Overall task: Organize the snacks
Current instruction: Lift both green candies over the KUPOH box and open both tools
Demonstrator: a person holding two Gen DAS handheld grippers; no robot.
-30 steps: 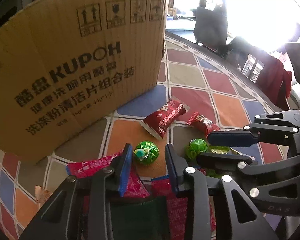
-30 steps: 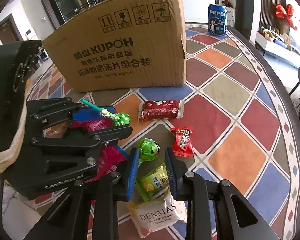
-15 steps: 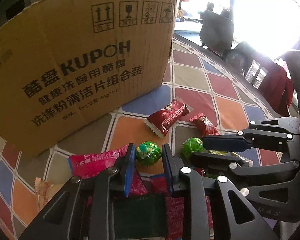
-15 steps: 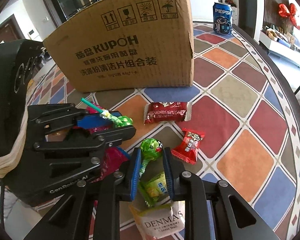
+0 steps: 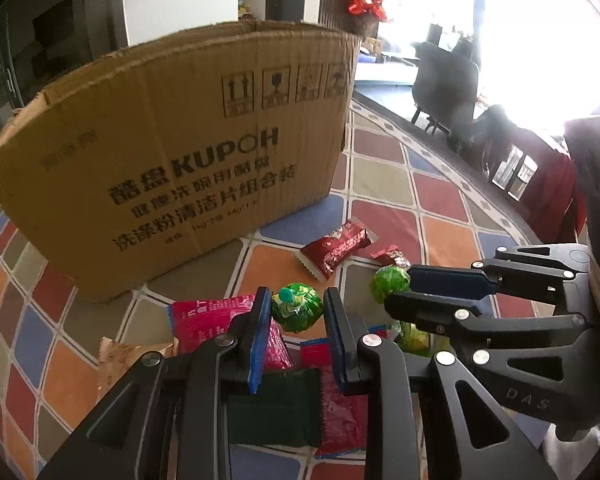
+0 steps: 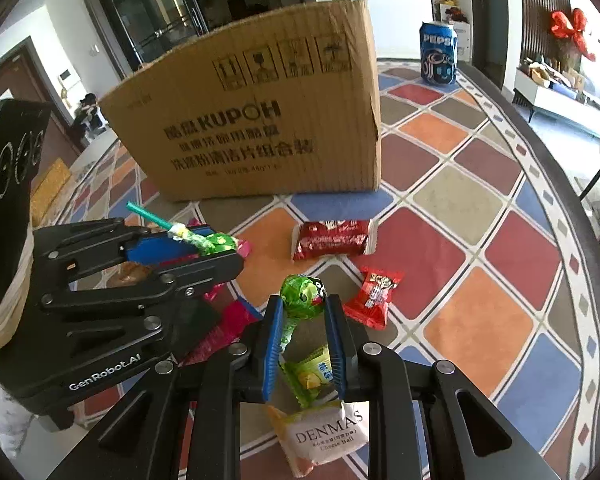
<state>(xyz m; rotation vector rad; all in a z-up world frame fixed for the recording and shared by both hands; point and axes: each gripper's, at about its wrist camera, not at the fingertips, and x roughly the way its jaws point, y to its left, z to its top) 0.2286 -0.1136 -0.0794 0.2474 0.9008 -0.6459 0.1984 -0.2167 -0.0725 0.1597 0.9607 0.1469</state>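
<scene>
Two green-wrapped lollipops are up off the worktop [image 6: 452, 248], one in each pair of tongs. The left tongs [image 5: 296, 310] pinch a green lollipop [image 5: 297, 307] by its round head, blue pads pressed to either side; in the right wrist view its teal stick [image 6: 148, 214] points up and to the left, out past the tong tips. The right tongs [image 6: 302, 306], whose jaws have just been closing, now grip the second lollipop [image 6: 303, 294] at the head, its green wrapper tail hanging down between the fingers [image 6: 272, 344].

The other snacks lie loose on the checked cloth. A dark red packet [image 6: 332, 238] sits near the foot of the cardboard box [image 6: 260, 120], with a small red candy [image 6: 374, 294] nearer and to its right. Beneath the right tongs lie a yellow-green sachet [image 6: 314, 372] and a white and orange DENMAS pouch [image 6: 324, 436], overlapping. A pink-red packet [image 5: 208, 316] lies under the left tongs, with a dark green pouch [image 5: 274, 408] below it.

The box stands upright at the far side of the worktop, top flaps open. A Pepsi can [image 6: 438, 54] stands far right, well apart from the snacks.
</scene>
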